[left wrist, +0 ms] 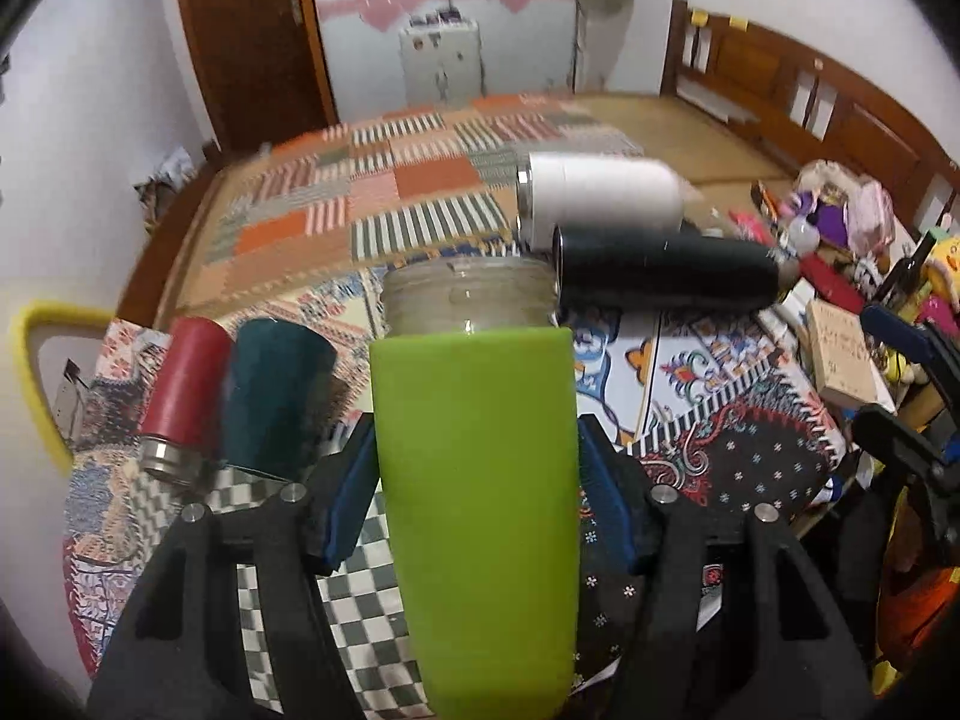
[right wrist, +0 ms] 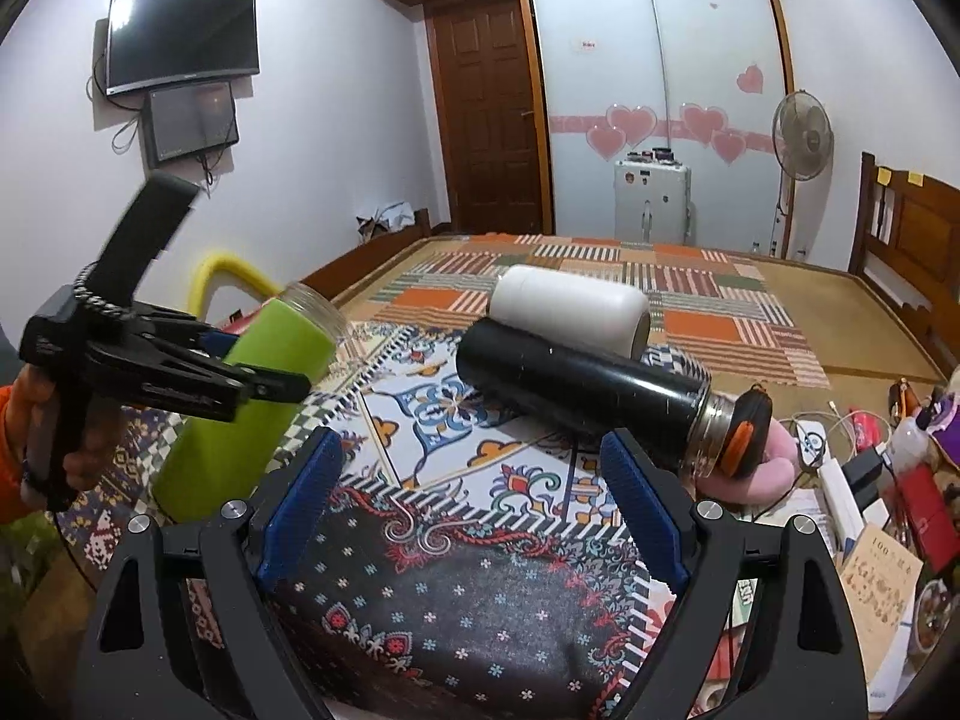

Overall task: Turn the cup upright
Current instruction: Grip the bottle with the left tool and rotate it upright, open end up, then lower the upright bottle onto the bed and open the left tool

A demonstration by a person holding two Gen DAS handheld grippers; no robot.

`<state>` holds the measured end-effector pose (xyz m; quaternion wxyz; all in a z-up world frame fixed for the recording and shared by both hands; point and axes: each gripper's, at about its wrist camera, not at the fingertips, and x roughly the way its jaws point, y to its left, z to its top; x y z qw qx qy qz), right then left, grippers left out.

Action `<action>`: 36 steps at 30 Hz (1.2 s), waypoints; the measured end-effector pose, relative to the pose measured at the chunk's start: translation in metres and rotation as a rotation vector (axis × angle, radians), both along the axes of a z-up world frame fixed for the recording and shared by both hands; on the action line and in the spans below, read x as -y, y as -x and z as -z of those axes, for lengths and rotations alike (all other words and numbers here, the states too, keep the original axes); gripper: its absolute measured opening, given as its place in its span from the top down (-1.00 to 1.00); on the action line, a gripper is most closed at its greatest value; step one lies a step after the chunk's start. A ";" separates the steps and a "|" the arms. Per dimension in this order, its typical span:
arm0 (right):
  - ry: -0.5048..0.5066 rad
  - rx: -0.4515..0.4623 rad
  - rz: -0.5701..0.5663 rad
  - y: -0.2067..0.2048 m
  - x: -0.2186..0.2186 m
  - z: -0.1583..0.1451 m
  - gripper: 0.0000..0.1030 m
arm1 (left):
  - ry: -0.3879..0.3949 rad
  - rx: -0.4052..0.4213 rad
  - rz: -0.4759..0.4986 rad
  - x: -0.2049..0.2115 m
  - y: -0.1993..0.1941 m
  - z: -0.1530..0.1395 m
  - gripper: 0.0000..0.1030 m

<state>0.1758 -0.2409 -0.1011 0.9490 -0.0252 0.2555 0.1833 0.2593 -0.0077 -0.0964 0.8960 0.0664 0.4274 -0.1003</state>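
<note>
My left gripper (left wrist: 477,480) is shut on a lime-green cup (left wrist: 474,480) with a clear threaded neck, its blue pads pressed on both sides. In the right wrist view the green cup (right wrist: 252,402) is tilted, mouth up and to the right, its base near the patterned cloth, with the left gripper (right wrist: 264,387) around its middle. My right gripper (right wrist: 471,510) is open and empty above the cloth. A black flask (right wrist: 576,390) and a white cup (right wrist: 570,309) lie on their sides beyond it.
A red flask (left wrist: 180,390) and a dark teal cup (left wrist: 273,396) lie at the left of the patterned tablecloth (left wrist: 750,456). The black flask (left wrist: 660,267) and white cup (left wrist: 600,195) lie behind. Books and clutter (right wrist: 882,588) crowd the right edge.
</note>
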 end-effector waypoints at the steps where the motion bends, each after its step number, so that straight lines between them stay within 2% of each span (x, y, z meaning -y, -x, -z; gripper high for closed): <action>1: -0.001 0.006 0.002 0.001 -0.001 -0.002 -0.68 | 0.008 0.019 -0.002 -0.002 0.004 -0.006 -0.22; 5: -0.007 0.020 0.005 0.002 -0.003 -0.007 -0.68 | 0.026 0.096 0.004 -0.005 0.019 -0.022 -0.22; 14: -0.017 0.038 0.007 0.000 -0.010 -0.012 -0.68 | 0.059 0.167 0.027 0.000 0.015 -0.033 -0.22; 25: -0.012 0.044 -0.002 -0.001 -0.015 -0.012 -0.68 | 0.078 0.136 0.075 0.014 0.017 -0.013 -0.22; 36: -0.025 0.029 -0.002 -0.003 -0.015 -0.009 -0.68 | 0.098 0.155 0.053 0.014 0.008 -0.010 -0.23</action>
